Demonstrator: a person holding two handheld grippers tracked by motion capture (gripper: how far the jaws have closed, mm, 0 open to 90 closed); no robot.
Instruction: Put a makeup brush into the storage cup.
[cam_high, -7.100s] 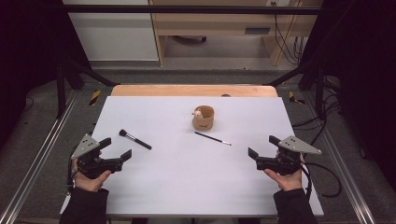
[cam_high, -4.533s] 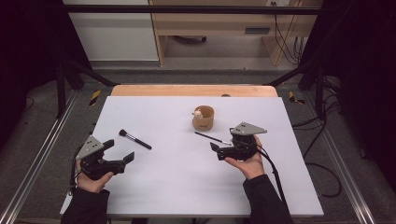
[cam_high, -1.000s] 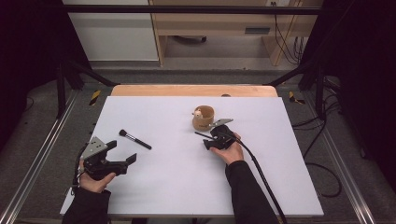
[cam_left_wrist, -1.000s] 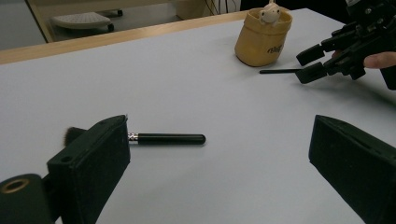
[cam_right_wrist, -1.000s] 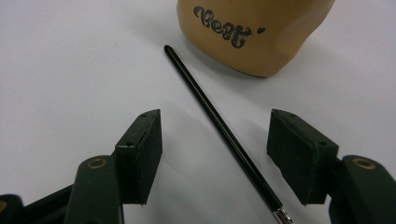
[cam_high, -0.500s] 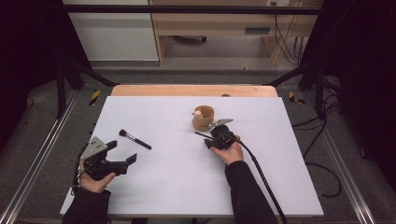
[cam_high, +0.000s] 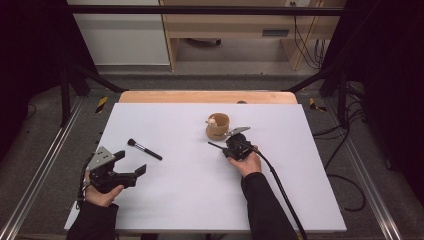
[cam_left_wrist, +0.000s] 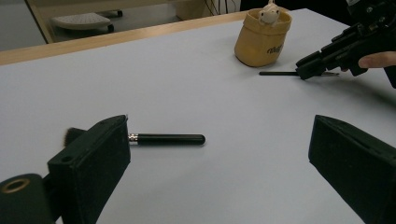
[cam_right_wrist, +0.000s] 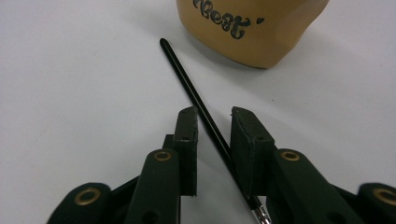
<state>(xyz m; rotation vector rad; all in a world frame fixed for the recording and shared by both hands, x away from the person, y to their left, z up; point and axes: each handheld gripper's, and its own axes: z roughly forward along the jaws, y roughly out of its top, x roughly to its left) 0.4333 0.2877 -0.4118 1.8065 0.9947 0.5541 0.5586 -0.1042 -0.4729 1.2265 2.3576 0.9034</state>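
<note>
Lab / recording rig.
White tabletop (cam_high: 190, 200) inside a black metal frame (cam_high: 200, 10), aluminium rails (cam_high: 35, 175) along the sides, loose cables (cam_high: 345, 180) on grey carpet, plain wooden bench (cam_high: 240, 30) behind.

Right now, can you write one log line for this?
right gripper: open, straddling thin brush | left gripper: open, near thick brush | cup: upright on table

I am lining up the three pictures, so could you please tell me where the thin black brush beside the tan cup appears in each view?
High view: thin black brush at table centre, left of the right gripper.
Left gripper view: upper right, lying below the tan cup.
Right gripper view: centre, running between the jaws, which have not closed on it.
Shared landmark: the tan cup.
</note>
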